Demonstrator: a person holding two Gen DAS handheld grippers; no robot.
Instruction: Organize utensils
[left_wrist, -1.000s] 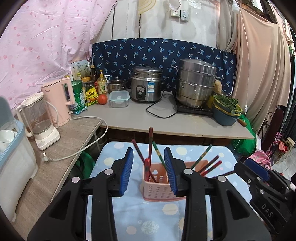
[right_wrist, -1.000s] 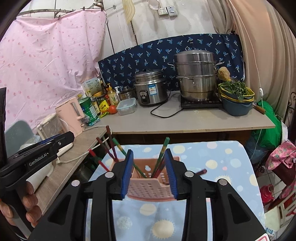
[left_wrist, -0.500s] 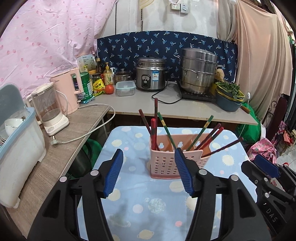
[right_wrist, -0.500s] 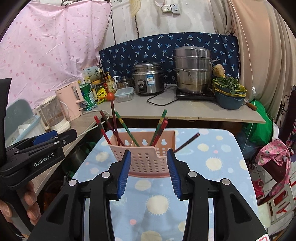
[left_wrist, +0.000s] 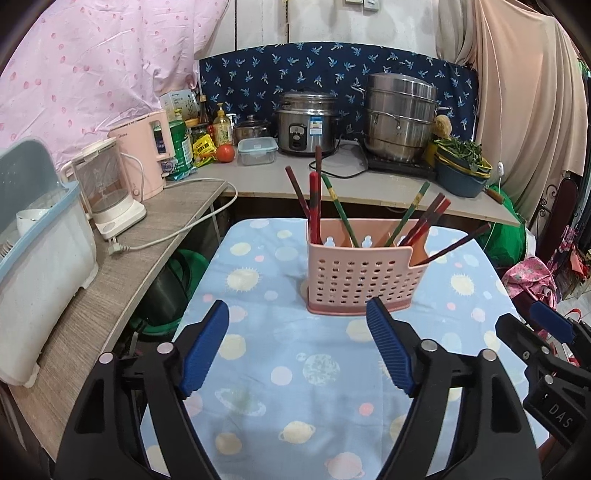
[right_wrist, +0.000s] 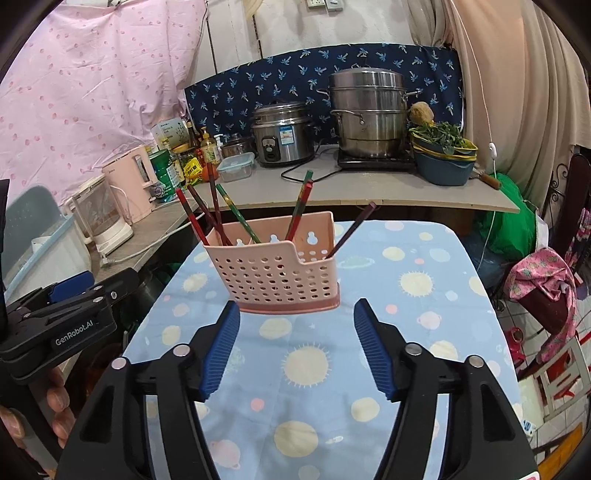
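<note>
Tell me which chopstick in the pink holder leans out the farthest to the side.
The dark brown chopstick at the right end of the pink holder. It tilts low over the cut-down corner, its tip well past the holder's side, while the others stand steeper.

Eight chopsticks (left_wrist: 314, 206), one pink holder (left_wrist: 360, 275), two grippers (left_wrist: 297, 343).

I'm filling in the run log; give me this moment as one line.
left gripper: open, holding nothing | right gripper: open, holding nothing | chopsticks: standing in pink basket | basket: on table, apart from both grippers
</note>
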